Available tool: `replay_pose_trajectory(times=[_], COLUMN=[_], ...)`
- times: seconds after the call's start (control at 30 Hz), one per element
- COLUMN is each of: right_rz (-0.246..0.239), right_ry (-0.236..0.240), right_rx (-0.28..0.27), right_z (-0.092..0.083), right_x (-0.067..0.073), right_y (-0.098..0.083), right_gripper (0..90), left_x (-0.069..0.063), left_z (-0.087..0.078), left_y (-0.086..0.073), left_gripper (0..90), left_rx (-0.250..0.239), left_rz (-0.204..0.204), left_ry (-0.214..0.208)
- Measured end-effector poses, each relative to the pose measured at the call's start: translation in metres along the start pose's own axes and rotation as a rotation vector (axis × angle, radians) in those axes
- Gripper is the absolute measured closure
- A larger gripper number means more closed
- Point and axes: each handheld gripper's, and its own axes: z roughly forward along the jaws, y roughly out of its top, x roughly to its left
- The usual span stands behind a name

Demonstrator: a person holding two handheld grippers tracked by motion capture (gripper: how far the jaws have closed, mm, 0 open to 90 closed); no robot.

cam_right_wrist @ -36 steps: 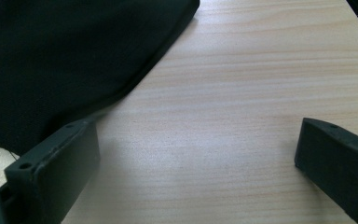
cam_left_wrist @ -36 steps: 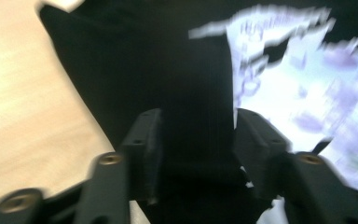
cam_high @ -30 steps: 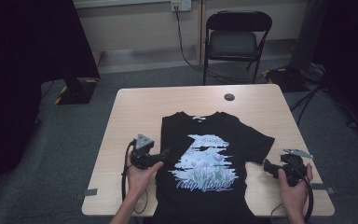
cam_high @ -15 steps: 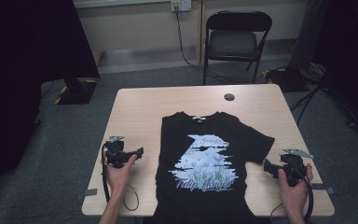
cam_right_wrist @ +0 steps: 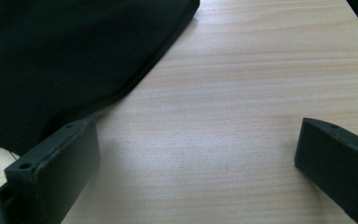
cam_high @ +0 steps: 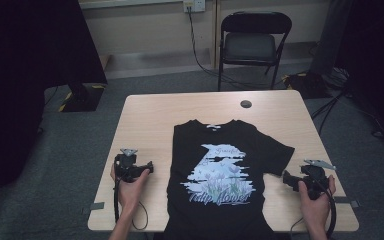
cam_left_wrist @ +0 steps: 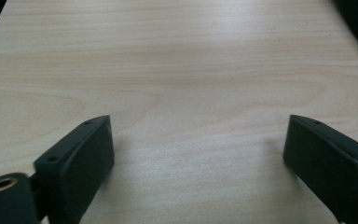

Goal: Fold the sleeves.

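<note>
Seen from above, near edge first: left gripper (cam_high: 147, 167) held low over bare counter (cam_high: 145, 125) at about 8 o'clock of the spread shirt, fingers (cam_left_wrist: 81, 161) wide apart with nothing between them, having just been opening. Pointed toward the shirt's left edge, near it but clear of the cloth. From the gripper's own camera, plain wood grain between the two black fingers, a sliver of dark cloth at 1 o'clock.

Right gripper (cam_high: 286, 179) at about 4 o'clock of the shirt, gripped in the right hand (cam_high: 316, 200), fingers (cam_right_wrist: 58, 163) likewise spread and empty. Aimed toward the shirt's right side, below the sleeve. From its own camera, black cloth at 11 o'clock, its hem running just beside the tip of one finger; touching or not, cannot tell.

Black T-shirt (cam_high: 220, 175) flat and face up in the middle of the counter, collar toward 12 o'clock, lower hem hanging over the near edge, pale printed picture on the chest. Right sleeve stretched out toward 3 o'clock; left side lying straight.

Farther off, small dark round thing (cam_high: 246, 104) on the counter at 12 o'clock of the collar. Beyond the counter, folding chair (cam_high: 254, 45) against the wall, cable hanging from a wall socket (cam_high: 194, 5).
</note>
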Motion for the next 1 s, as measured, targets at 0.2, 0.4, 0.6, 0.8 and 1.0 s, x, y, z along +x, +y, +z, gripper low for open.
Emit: replay_pose_trajectory(times=[0.2, 0.4, 0.6, 0.8, 1.0], right_rz=[-0.012, -0.016, 0.014, 0.002, -0.030], right_ry=[0.012, 0.015, 0.108, 0.199, 0.261], right_rx=[0.001, 0.000, 0.039, -0.017, -0.049], right_z=[0.001, 0.002, 0.003, 0.004, 0.001], right_x=[-0.001, -0.002, -0.003, -0.006, -0.004], right_y=[0.001, 0.002, 0.019, 0.035, 0.053], right_gripper=[0.0, 0.0, 6.3, 6.1, 7.3], left_x=[-0.003, -0.003, -0.004, -0.004, -0.004], left_z=[0.003, 0.004, 0.005, 0.005, 0.008], left_y=[-0.001, 0.000, 0.001, 0.001, 0.004], left_gripper=[1.0, 0.0, 0.0, 0.1, 0.1], left_rx=[-0.005, 0.000, -0.001, -0.001, 0.000], left_rz=[-0.019, -0.026, -0.030, -0.031, -0.031], left_ry=[0.022, 0.032, 0.033, 0.033, 0.035])
